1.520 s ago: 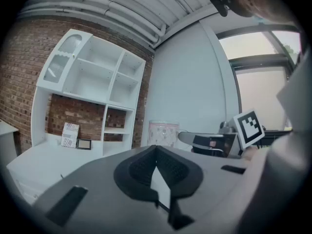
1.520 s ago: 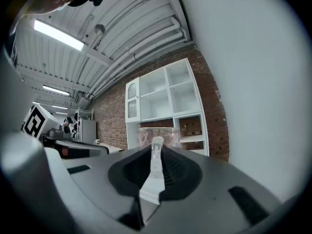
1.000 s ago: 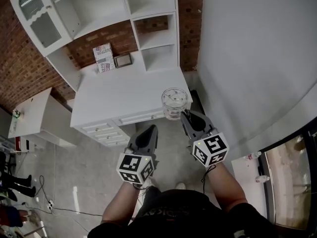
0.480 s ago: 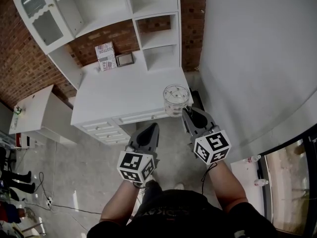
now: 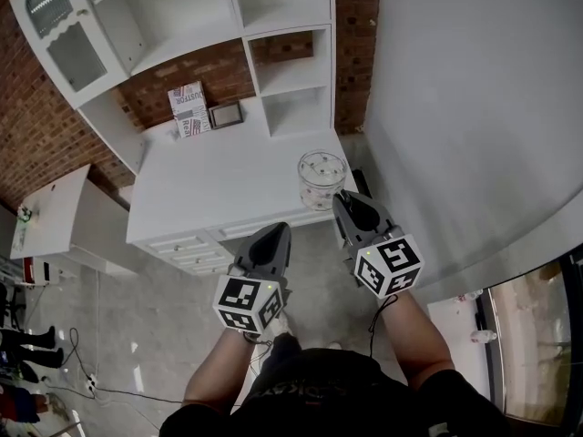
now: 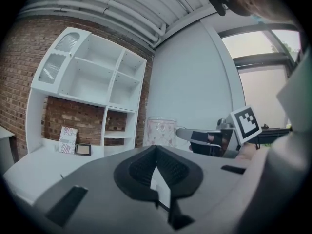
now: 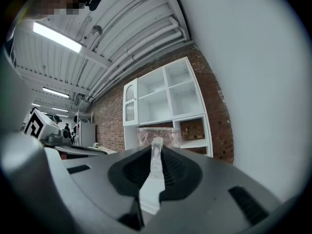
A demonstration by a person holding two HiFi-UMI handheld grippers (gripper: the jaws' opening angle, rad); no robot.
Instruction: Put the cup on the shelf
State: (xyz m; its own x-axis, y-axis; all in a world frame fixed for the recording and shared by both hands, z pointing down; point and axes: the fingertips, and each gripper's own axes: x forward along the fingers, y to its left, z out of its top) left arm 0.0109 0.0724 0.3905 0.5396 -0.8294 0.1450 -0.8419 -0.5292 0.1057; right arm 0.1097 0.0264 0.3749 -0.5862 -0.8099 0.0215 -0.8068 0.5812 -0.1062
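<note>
A clear glass cup (image 5: 322,178) with a pink pattern hangs over the right front corner of the white desk (image 5: 228,185). My right gripper (image 5: 344,204) is shut on the cup's handle; the handle (image 7: 156,152) shows pinched between the jaws in the right gripper view, with the cup body (image 7: 158,136) just beyond. The left gripper (image 5: 271,238) hovers in front of the desk's drawers, shut and empty. From the left gripper view the cup (image 6: 161,131) appears to the right of the white shelf unit (image 6: 92,94). The shelf unit (image 5: 237,35) stands at the back of the desk.
A patterned box (image 5: 188,108) and a small picture frame (image 5: 225,114) rest at the desk's back under the shelves. A grey wall (image 5: 455,107) runs along the right. A lower white side table (image 5: 50,217) stands at the left. Drawers (image 5: 196,244) front the desk.
The cup and right gripper have drifted slightly up and toward the desk. The left gripper has stayed about where it was.
</note>
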